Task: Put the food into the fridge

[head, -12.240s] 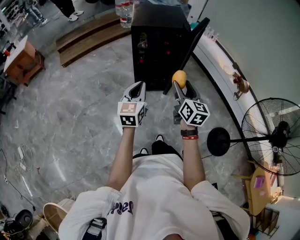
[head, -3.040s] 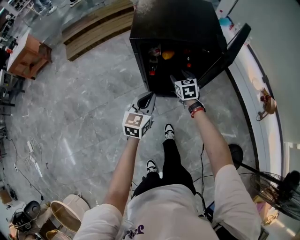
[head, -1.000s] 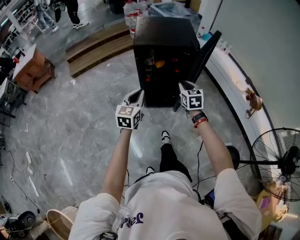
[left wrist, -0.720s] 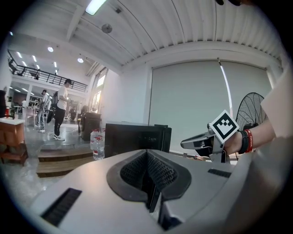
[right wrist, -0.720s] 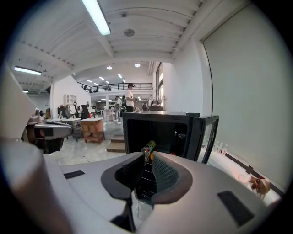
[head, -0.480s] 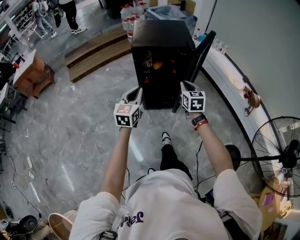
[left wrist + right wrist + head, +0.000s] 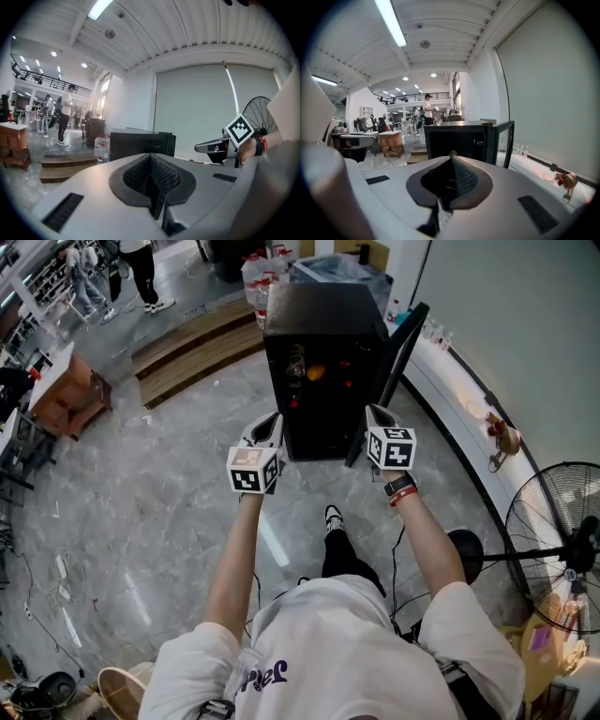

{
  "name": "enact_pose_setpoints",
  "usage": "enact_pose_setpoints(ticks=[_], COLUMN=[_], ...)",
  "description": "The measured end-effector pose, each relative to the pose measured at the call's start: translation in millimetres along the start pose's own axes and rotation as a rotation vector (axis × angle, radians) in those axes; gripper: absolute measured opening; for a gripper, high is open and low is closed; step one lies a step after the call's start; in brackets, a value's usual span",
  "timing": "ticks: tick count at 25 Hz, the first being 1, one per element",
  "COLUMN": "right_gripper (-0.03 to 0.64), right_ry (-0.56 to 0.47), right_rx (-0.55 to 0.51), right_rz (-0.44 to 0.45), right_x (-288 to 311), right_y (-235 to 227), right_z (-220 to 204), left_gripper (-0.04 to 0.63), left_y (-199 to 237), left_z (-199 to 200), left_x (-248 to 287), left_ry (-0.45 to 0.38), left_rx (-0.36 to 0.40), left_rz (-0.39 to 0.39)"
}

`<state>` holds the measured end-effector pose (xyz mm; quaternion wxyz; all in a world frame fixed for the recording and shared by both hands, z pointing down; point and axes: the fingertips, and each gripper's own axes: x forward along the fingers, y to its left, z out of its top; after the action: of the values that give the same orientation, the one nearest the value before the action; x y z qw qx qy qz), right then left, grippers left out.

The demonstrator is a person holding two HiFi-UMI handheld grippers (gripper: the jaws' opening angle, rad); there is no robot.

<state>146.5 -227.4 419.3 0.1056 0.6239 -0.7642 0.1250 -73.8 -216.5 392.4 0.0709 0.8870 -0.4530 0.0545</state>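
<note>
The black fridge point(image 7: 323, 381) stands on the floor ahead with its door point(image 7: 398, 357) swung open to the right. An orange fruit point(image 7: 317, 372) lies on a shelf inside, among small red items. My left gripper point(image 7: 273, 419) is held short of the fridge's lower left, shut and empty. My right gripper point(image 7: 374, 412) hangs just in front of the open door; its jaws are closing to shut with nothing between them. In the right gripper view the right gripper point(image 7: 451, 158) points at the fridge point(image 7: 457, 140). In the left gripper view the left gripper point(image 7: 151, 159) shows meeting pads.
A standing fan point(image 7: 562, 540) with its round base point(image 7: 464, 546) is at the right. A white ledge point(image 7: 469, 399) runs along the wall. Wooden steps point(image 7: 187, 338), a brown cabinet point(image 7: 66, 390) and water bottles point(image 7: 258, 268) lie beyond. People point(image 7: 141, 268) stand far back.
The orange fruit that my right gripper held at first now lies inside the fridge. The right gripper has drawn back from the fridge's opening. Over the last second both grippers barely moved.
</note>
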Motion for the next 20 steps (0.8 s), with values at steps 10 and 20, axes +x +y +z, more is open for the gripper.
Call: enact_pose_setpoints(ticks=[10, 20], right_gripper=[0.015, 0.015], right_ry=[-0.061, -0.101], right_rx=[0.067, 0.084], right_rz=[-0.009, -0.034], right_x=[-28.4, -51.6], right_y=[-1.7, -8.9], right_z=[1.9, -7.5], left_gripper=[0.017, 0.018], left_y=[-10.5, -18.6], left_z=[3.9, 2.5], left_x=[-15.5, -28.9], left_ry=[-0.019, -0.049], left_rx=[-0.024, -0.014], left_rz=[0.017, 0.061])
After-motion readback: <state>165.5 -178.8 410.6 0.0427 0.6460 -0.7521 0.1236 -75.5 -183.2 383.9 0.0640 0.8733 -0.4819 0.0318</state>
